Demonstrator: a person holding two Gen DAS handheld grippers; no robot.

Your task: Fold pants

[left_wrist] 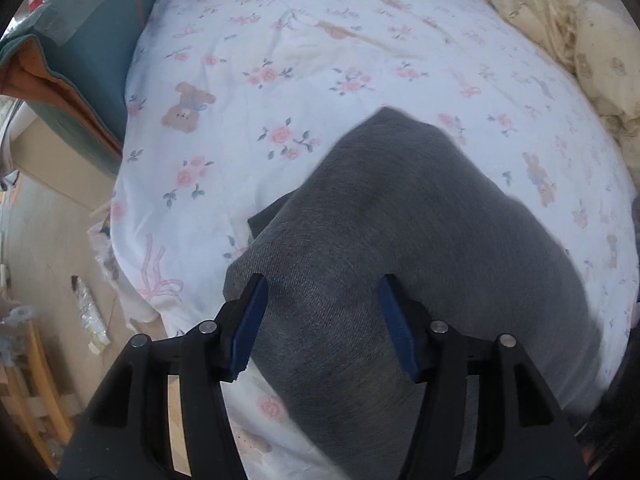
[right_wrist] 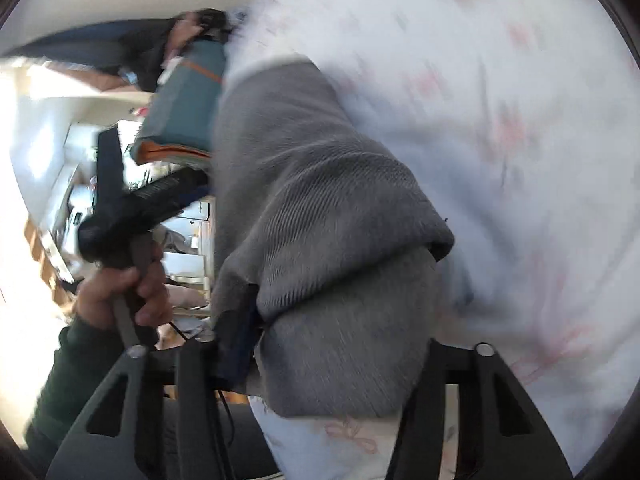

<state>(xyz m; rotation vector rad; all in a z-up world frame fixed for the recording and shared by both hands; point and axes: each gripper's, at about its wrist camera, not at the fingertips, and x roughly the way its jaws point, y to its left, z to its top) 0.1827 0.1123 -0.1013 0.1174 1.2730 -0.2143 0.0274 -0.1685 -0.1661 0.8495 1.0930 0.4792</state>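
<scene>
Floral bedsheet beneath. Left gripper half open over grey pants, gripping nothing. Right gripper half open, pants bunched between; grip unclear.

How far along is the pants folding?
Partly done: the grey pants lie doubled over on the floral sheet. In hand: the left gripper stands open over them; the right gripper straddles a folded edge. Left: flattening, probably one more fold.

right finger behind pants
</scene>
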